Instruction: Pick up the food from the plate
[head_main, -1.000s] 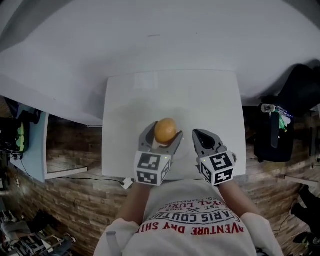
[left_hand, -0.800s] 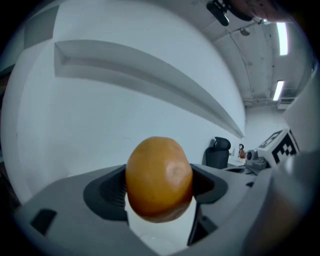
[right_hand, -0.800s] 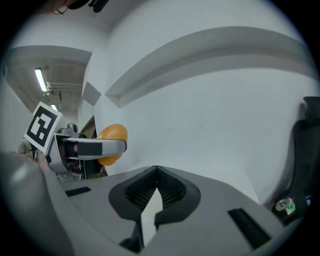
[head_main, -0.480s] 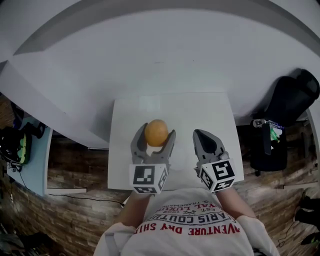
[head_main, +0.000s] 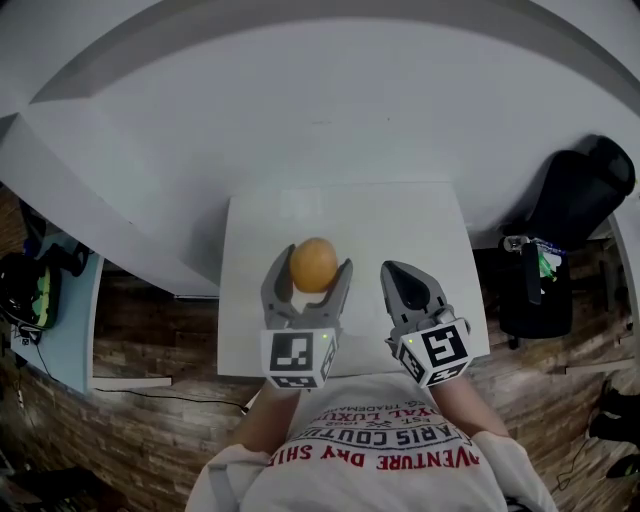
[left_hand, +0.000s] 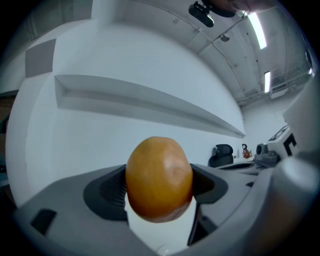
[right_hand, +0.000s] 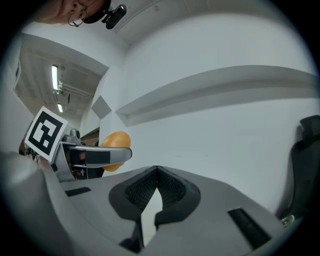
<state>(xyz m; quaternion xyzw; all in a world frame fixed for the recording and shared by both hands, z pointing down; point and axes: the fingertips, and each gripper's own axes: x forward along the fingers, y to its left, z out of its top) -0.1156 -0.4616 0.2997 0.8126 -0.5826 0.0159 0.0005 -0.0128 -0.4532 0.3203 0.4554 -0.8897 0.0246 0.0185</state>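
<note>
- Food (head_main: 313, 264), a round orange-brown piece, sits clamped between the two jaws of the left gripper (head_main: 312, 273), which stand wide with their pads pressing on its sides. It is held over the middle of the table (head_main: 400, 220), a little toward the near edge.
- The table is a small white rectangle whose far edge is set against a large white wall with a long ledge across it.
- On both sides of the table the floor shows a brown wood pattern.
- Long ceiling lights (left_hand: 257, 27) show in the left gripper view.
- Whether a plate lies on the table cannot be told. The top is white all over and both grippers cover the strip along its near edge.
- The underside of the food is partly hidden by the gripper body in the left gripper view.
- The right gripper (head_main: 393, 272) hovers over the near right part of the table, just beside the left one. Its jaws are pressed together with nothing between them.
- A black chair (head_main: 590, 190) stands well off the table's right edge.
- A pale blue surface (head_main: 65, 320) with dark clutter on it lies off the left edge, partly cut off.
- The person's grey shirt (head_main: 380, 455) with red lettering fills the bottom of the head view and covers the floor before the near edge.
</note>
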